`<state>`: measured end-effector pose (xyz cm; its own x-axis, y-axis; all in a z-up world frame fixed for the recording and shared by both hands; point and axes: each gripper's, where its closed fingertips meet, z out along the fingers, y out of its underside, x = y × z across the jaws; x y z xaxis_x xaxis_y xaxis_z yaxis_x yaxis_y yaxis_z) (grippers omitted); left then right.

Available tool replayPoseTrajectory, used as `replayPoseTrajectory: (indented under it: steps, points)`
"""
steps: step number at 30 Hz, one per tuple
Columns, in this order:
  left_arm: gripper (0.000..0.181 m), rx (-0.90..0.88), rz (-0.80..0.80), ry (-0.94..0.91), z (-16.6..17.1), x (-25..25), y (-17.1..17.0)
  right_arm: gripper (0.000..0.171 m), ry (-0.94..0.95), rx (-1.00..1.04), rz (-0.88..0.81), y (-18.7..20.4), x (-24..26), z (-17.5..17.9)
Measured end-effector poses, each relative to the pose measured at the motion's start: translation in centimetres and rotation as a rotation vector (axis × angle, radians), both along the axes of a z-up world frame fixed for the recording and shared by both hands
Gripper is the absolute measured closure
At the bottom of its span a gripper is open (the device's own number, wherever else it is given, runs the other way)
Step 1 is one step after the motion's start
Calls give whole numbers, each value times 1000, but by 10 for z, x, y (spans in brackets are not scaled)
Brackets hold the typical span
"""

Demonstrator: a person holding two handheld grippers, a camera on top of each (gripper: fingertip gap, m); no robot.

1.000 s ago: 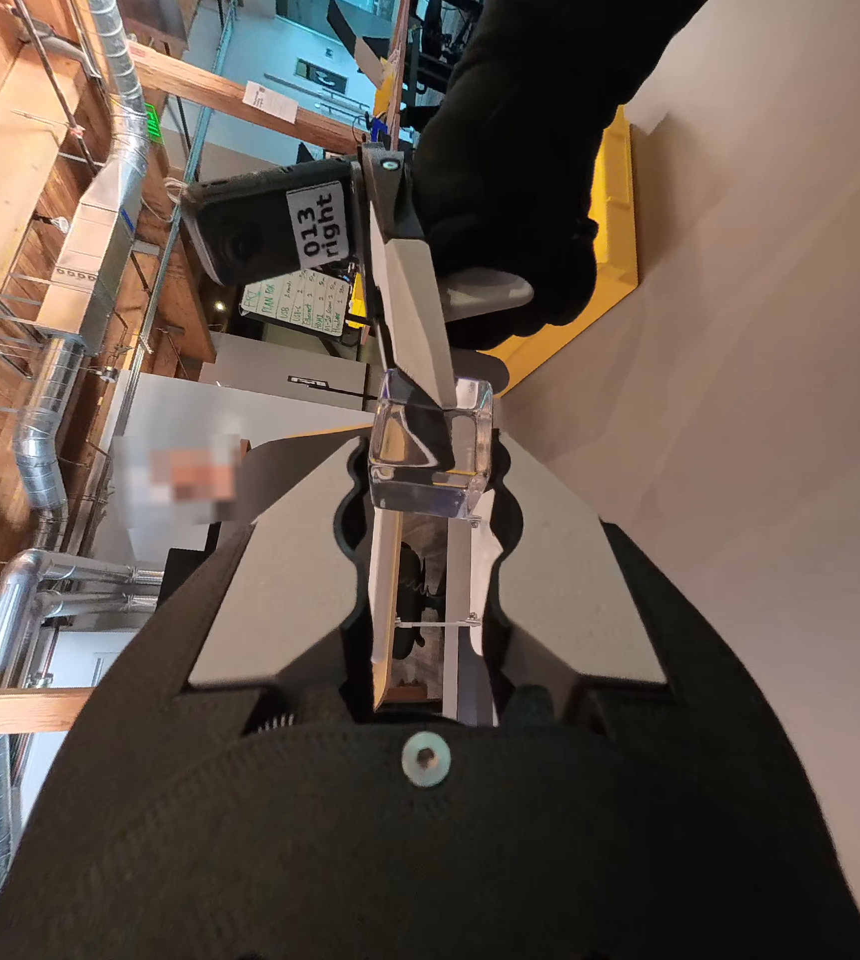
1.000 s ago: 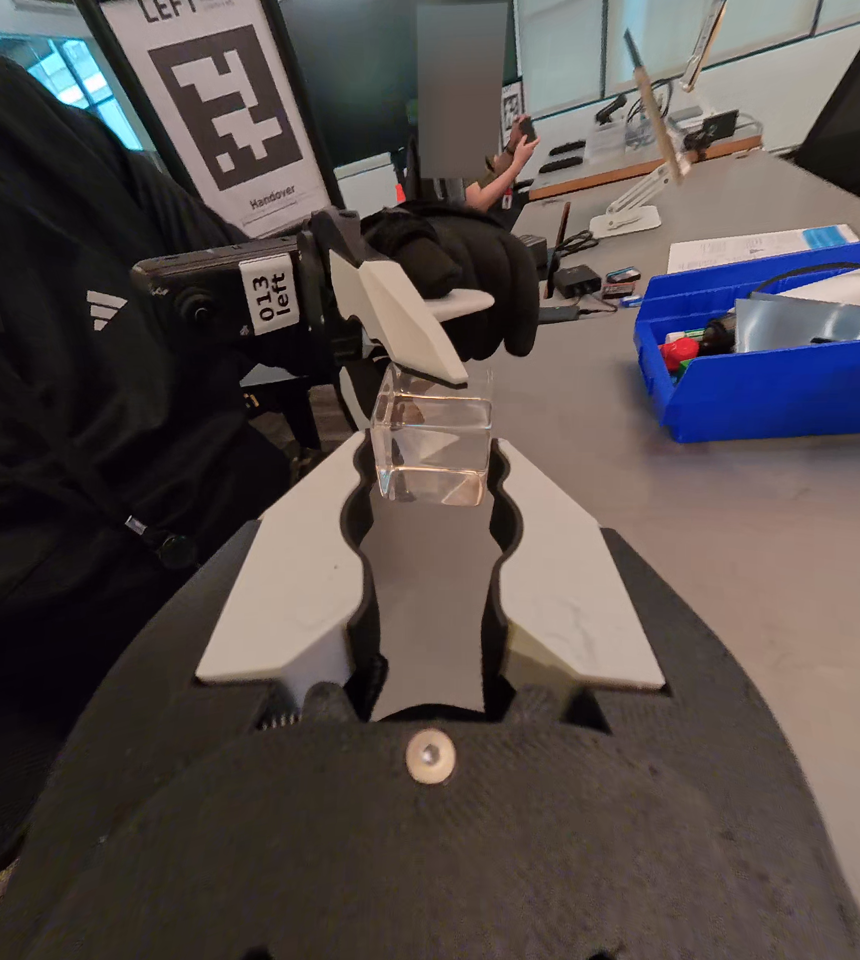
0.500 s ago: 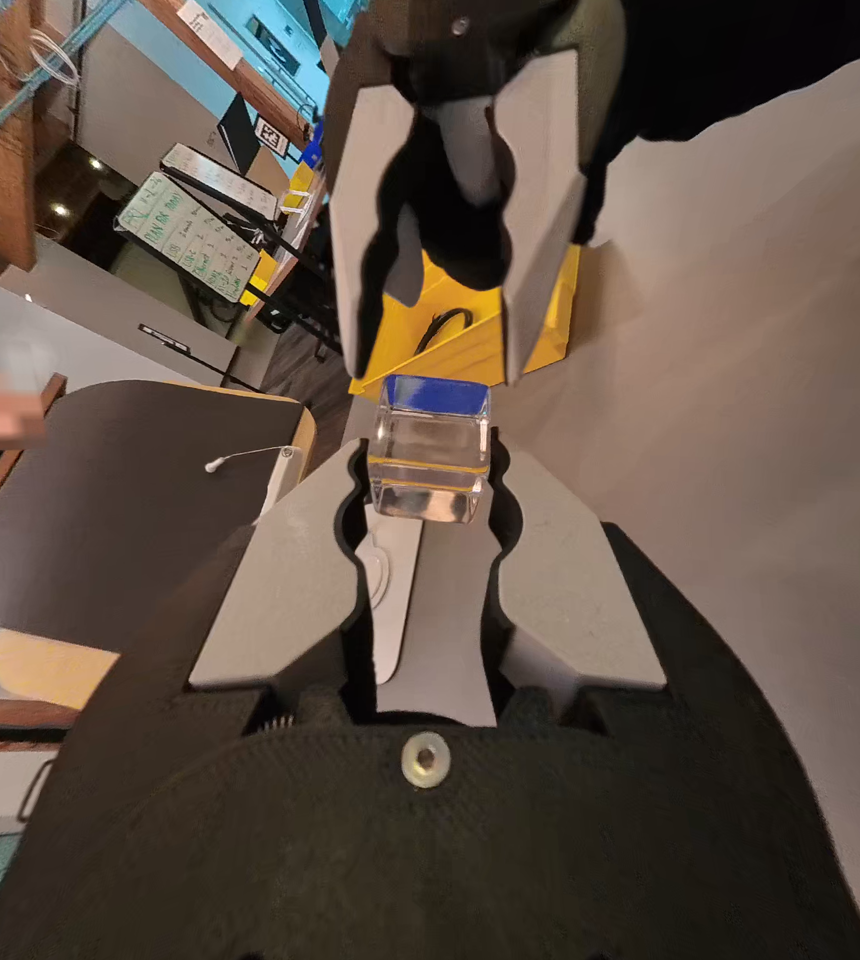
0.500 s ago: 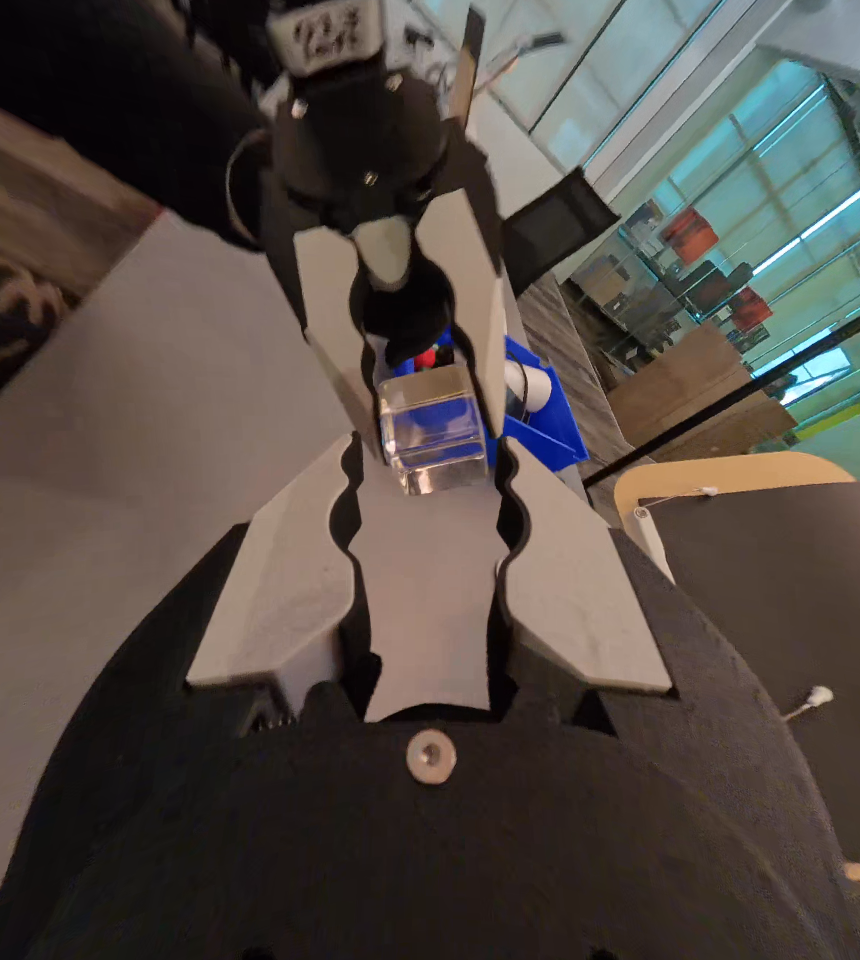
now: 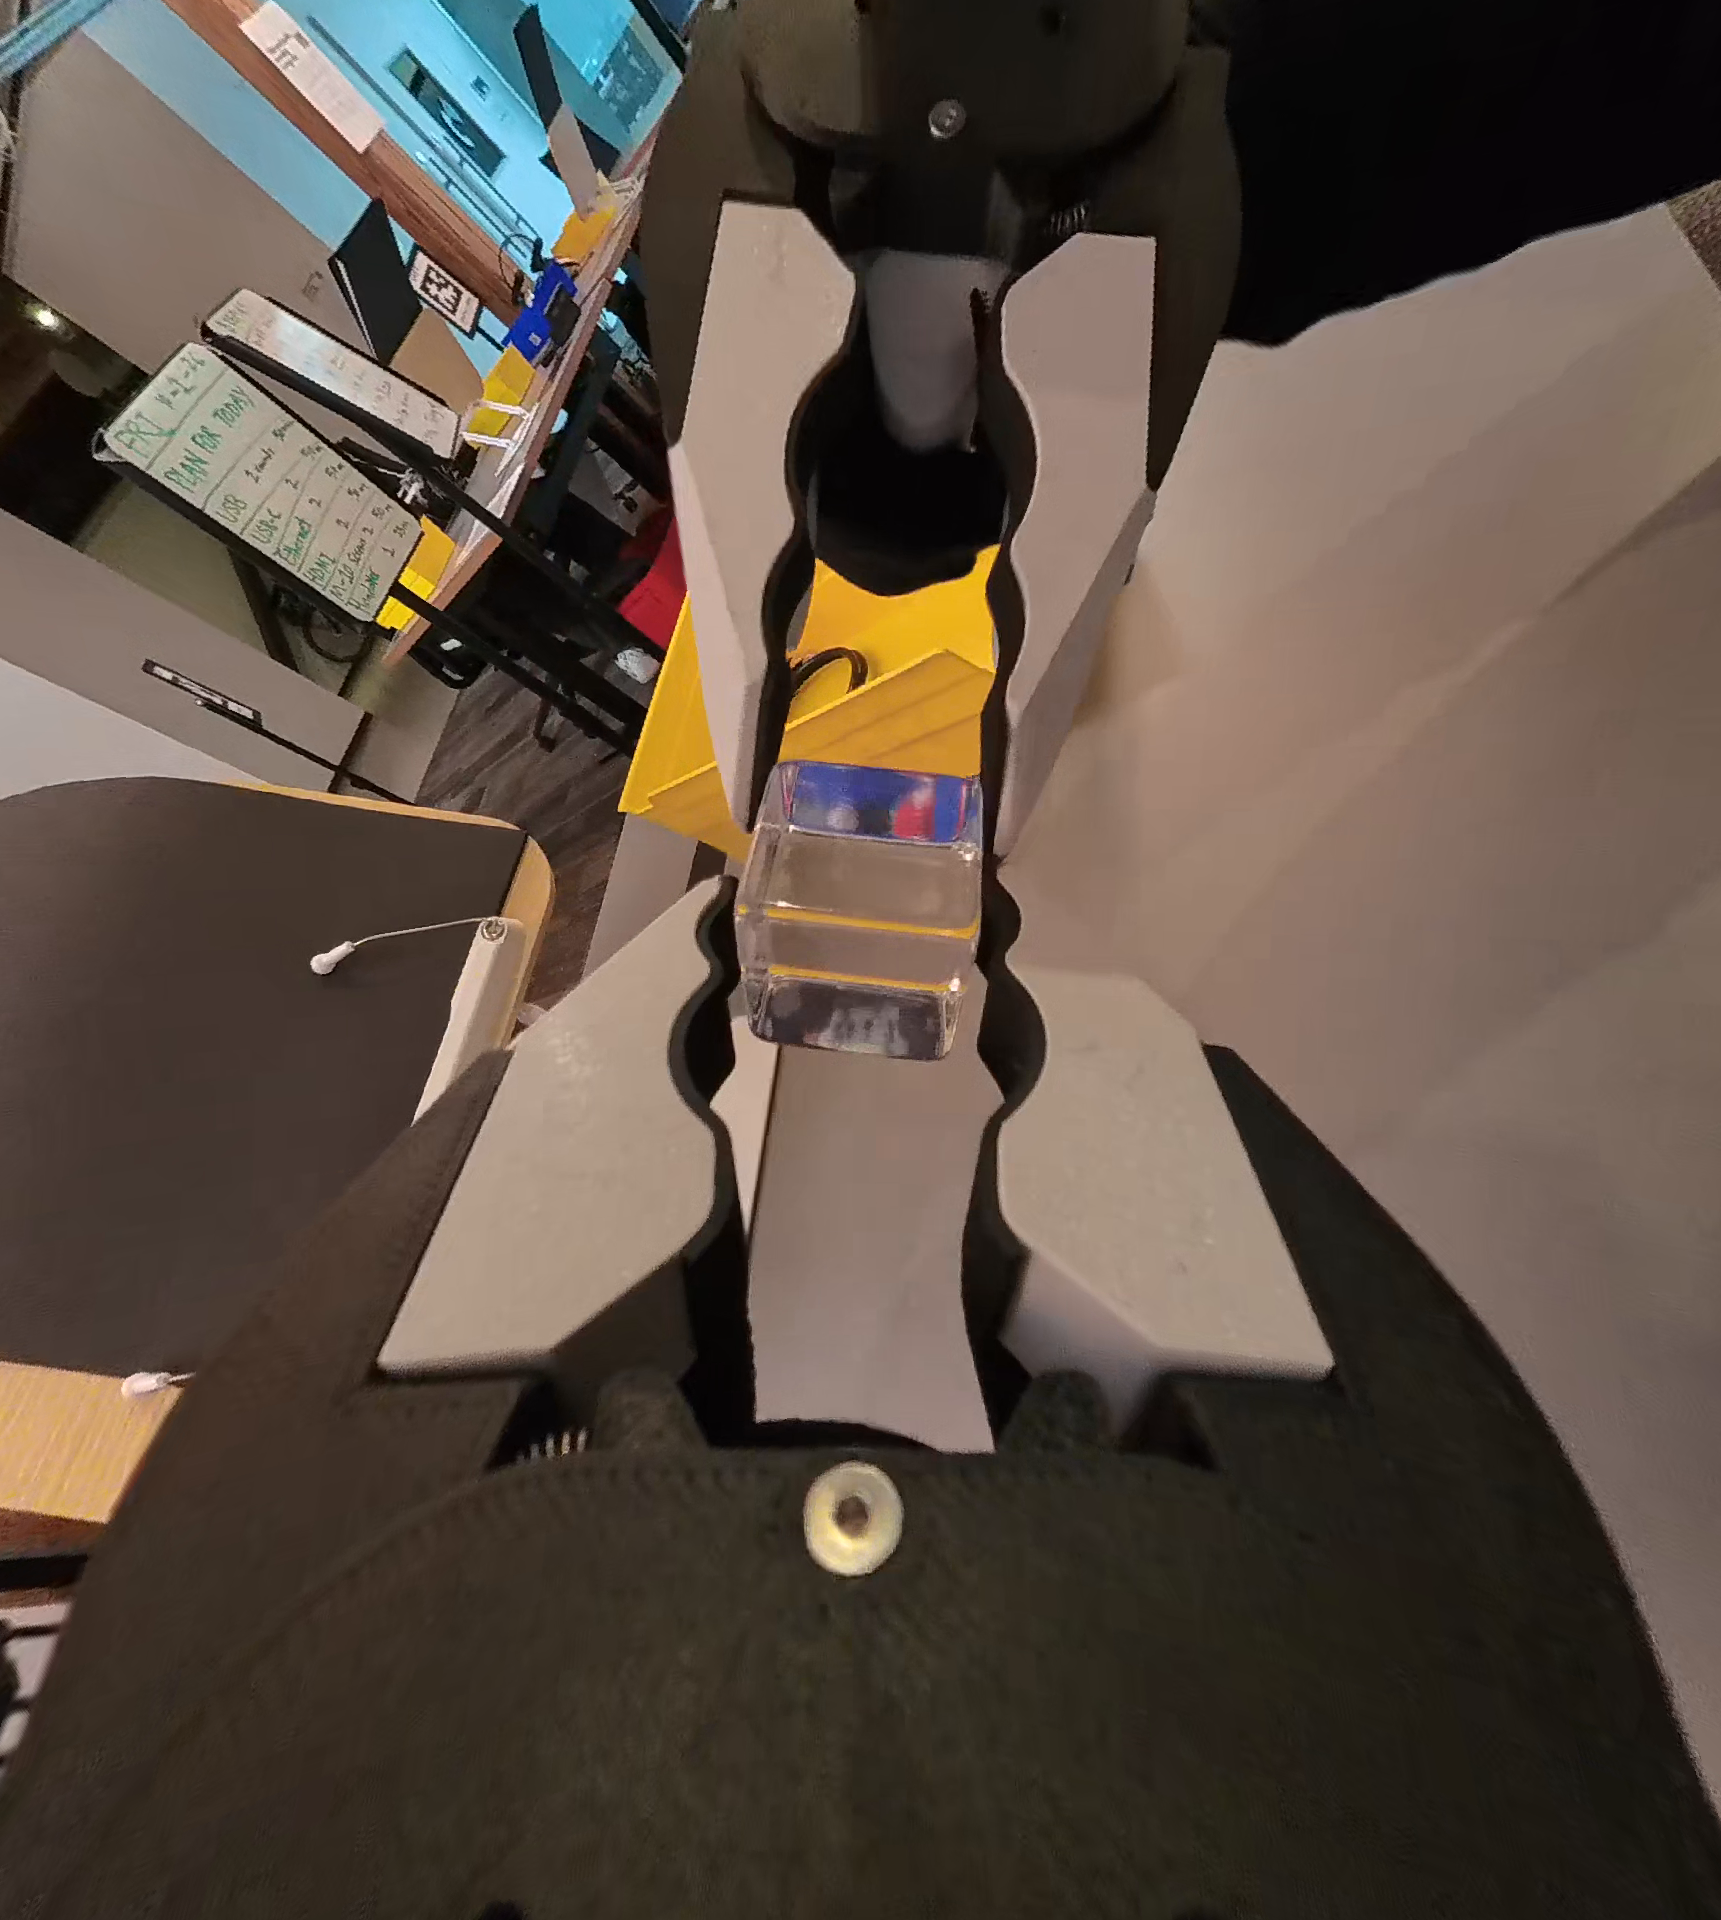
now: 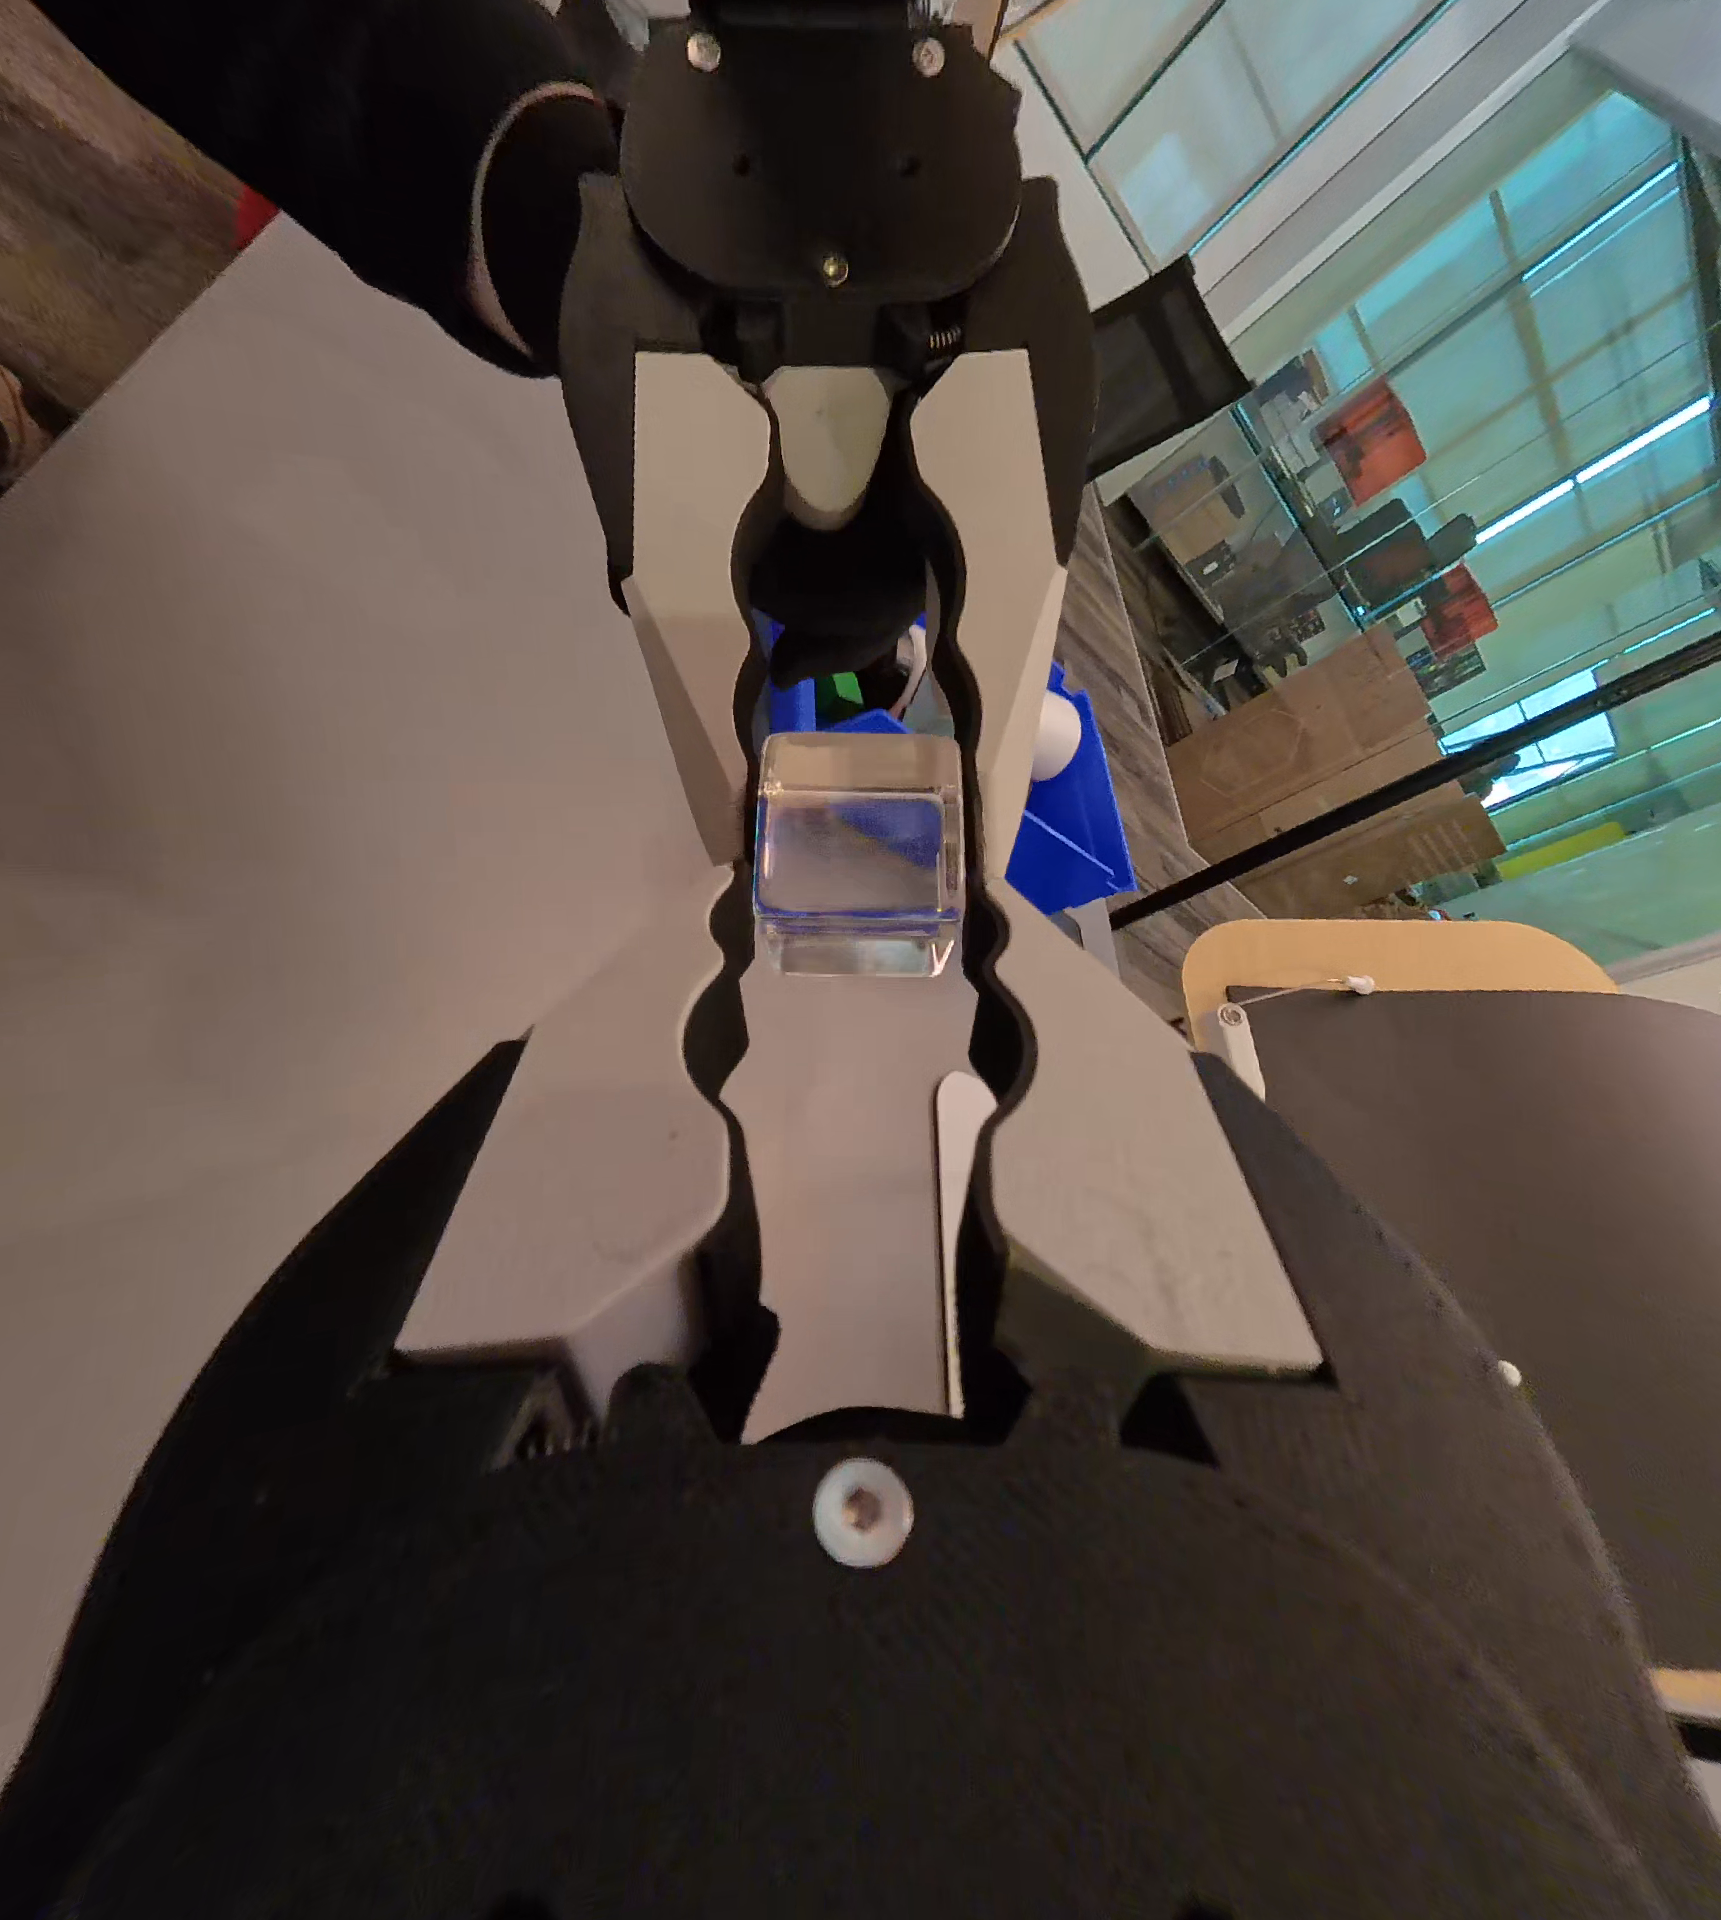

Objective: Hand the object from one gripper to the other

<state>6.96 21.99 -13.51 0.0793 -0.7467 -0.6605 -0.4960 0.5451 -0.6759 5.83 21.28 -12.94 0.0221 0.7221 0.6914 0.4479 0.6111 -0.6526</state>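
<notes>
Clear cube (image 5: 858,914) pinched tip-to-tip by left gripper (image 5: 858,935) and right gripper (image 6: 858,914), both closed on it, liable to slip if either lets go early

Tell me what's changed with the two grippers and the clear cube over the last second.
The right gripper swung from crossing the left gripper side-on to facing it head-on, then moved in. Its jaws narrowed until they flank the far end of the clear cube. Whether they grip it yet is unclear. Unchanged: the left gripper's jaws stay shut on the cube, above the grey table.
</notes>
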Motion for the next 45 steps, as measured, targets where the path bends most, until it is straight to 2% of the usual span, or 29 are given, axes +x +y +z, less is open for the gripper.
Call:
replayPoseTrajectory:
  steps: [28,41,45]
  points:
    - [135,71,-9,-50,16,2,0,133,24,17,-50,-4,2,17]
    - [127,114,38,-52,14,1,9,133,34,22,-50,-6,2,23]
    - [118,159,83,-84,18,-3,16,134,56,-7,-46,-6,4,26]
